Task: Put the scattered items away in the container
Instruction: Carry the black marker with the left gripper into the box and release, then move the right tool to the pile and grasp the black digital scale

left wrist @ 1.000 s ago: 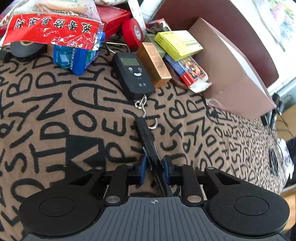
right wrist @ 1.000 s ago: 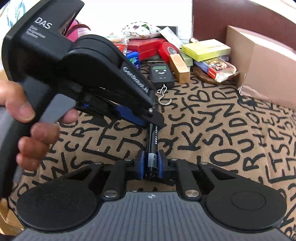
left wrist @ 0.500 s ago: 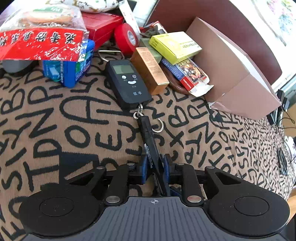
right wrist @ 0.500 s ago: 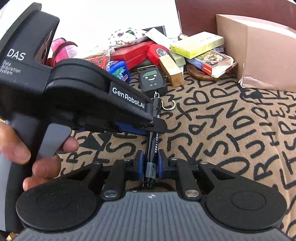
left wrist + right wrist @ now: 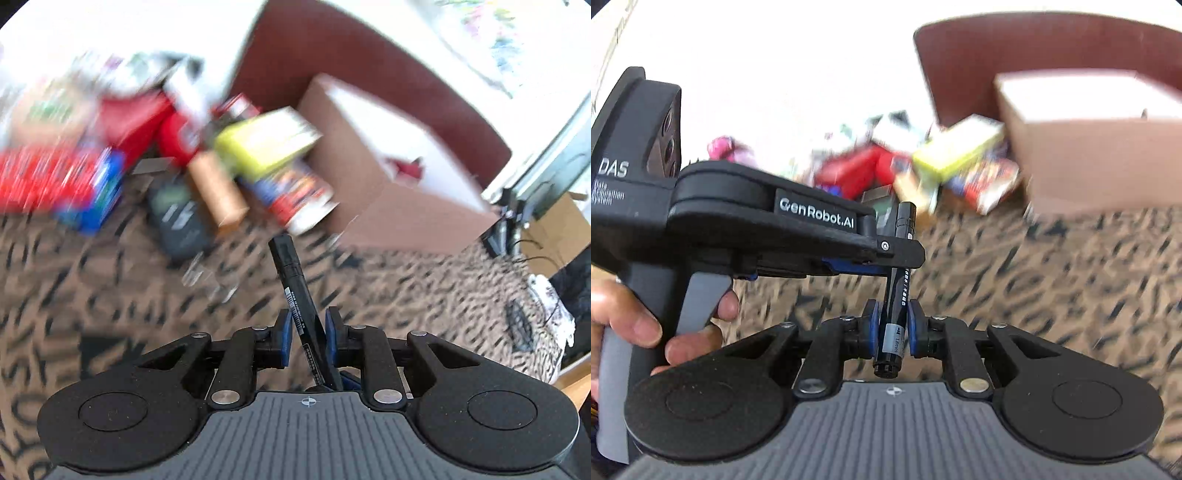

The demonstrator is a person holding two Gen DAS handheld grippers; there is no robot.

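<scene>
Between two sets of blue pads, a black marker pen [image 5: 894, 295] hangs clear of the patterned cloth [image 5: 1052, 295], gripped at both ends: the right gripper [image 5: 891, 328] is clamped on its labelled lower barrel, and the left gripper [image 5: 308, 334] is closed around the same pen [image 5: 295, 288] further up, near the cap. From the right wrist camera the left gripper [image 5: 901, 254] reaches in from the left side, its black body crossing the pen above the right one's pads, while a hand [image 5: 653, 325] wraps its grey handle. Beyond the pen's capped tip stands the brown cardboard box [image 5: 388, 173], open at the top with a pale interior, set on the cloth in front of a dark red chair back [image 5: 369, 66]. Just left of the box lies the blurred heap of scattered goods: a yellow box [image 5: 266, 144] resting on a printed packet [image 5: 295, 192], a tan carton [image 5: 218, 192], what appears to be a small black handheld scale [image 5: 177, 218], a red tape roll [image 5: 177, 136], a blue pack [image 5: 99, 192] and a red-printed bag [image 5: 40, 177]. Both views are smeared by motion, so finer detail of the pile cannot be made out.
</scene>
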